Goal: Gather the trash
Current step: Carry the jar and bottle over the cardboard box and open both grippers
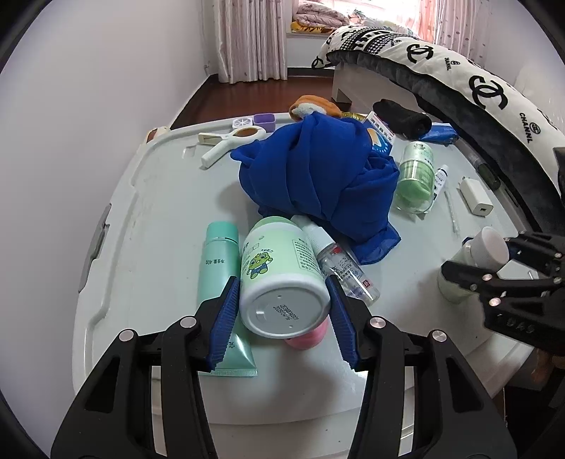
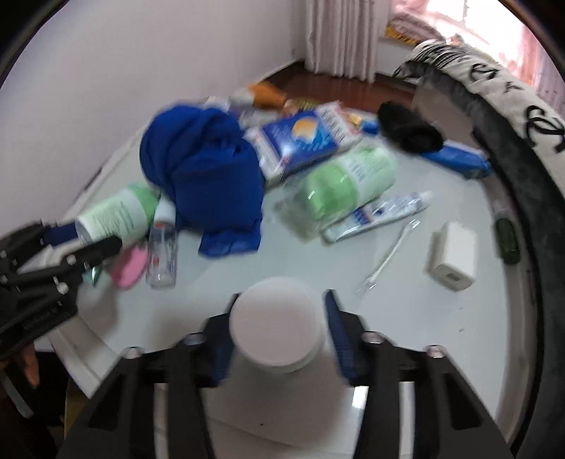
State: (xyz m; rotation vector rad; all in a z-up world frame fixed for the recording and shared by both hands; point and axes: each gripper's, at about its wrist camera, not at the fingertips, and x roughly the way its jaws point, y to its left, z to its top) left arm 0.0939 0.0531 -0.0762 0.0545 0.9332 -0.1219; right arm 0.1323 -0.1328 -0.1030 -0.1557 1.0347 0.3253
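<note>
The left claw (image 1: pixel 282 310) grips the green frog-print bottle (image 1: pixel 279 275) just in front of the blue cloth (image 1: pixel 317 176). The right claw (image 2: pixel 279 339) brackets a white-capped bottle (image 2: pixel 275 328), right pad apart, grip unclear, presumably for binning.

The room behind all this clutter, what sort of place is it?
Most likely a bedroom in a home. A bed with a logo-print quilt stands beside the storage-box lid, curtains hang to a wooden floor, and folded bedding lies by the window.
</note>
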